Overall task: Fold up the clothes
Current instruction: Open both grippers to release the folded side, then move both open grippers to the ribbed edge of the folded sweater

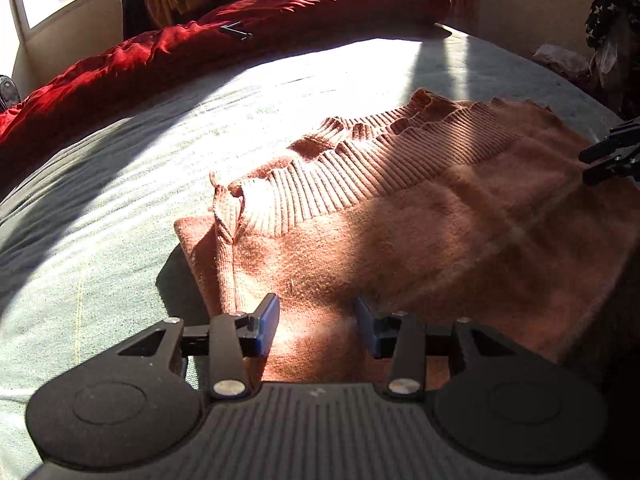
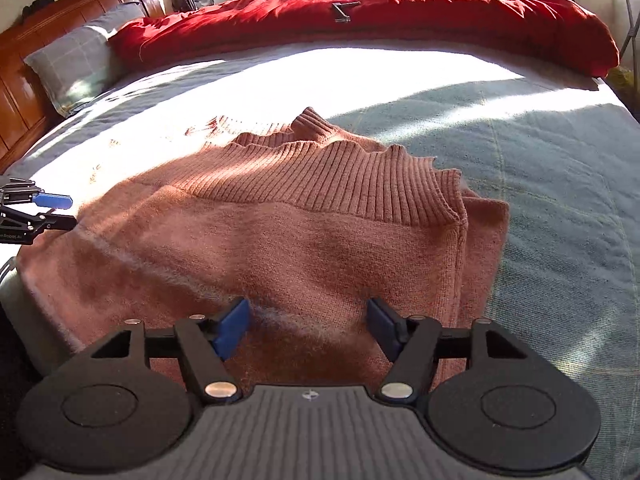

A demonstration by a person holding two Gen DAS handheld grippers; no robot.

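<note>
A salmon-pink knitted sweater point(image 1: 400, 220) lies folded over on the grey-green bed, its ribbed hem on top and facing away. It also shows in the right wrist view point(image 2: 280, 232). My left gripper point(image 1: 318, 326) is open and empty, its blue pads just over the sweater's near left edge. My right gripper point(image 2: 308, 328) is open and empty over the sweater's near right part. The right gripper shows at the right edge of the left wrist view point(image 1: 608, 160). The left gripper shows at the left edge of the right wrist view point(image 2: 44, 210).
A red duvet point(image 2: 380, 16) is bunched along the far side of the bed, with a small dark tool point(image 2: 344, 10) on it. A grey pillow point(image 2: 72, 64) and wooden headboard point(image 2: 24, 80) are at far left. Bare bedsheet point(image 2: 560, 200) lies right of the sweater.
</note>
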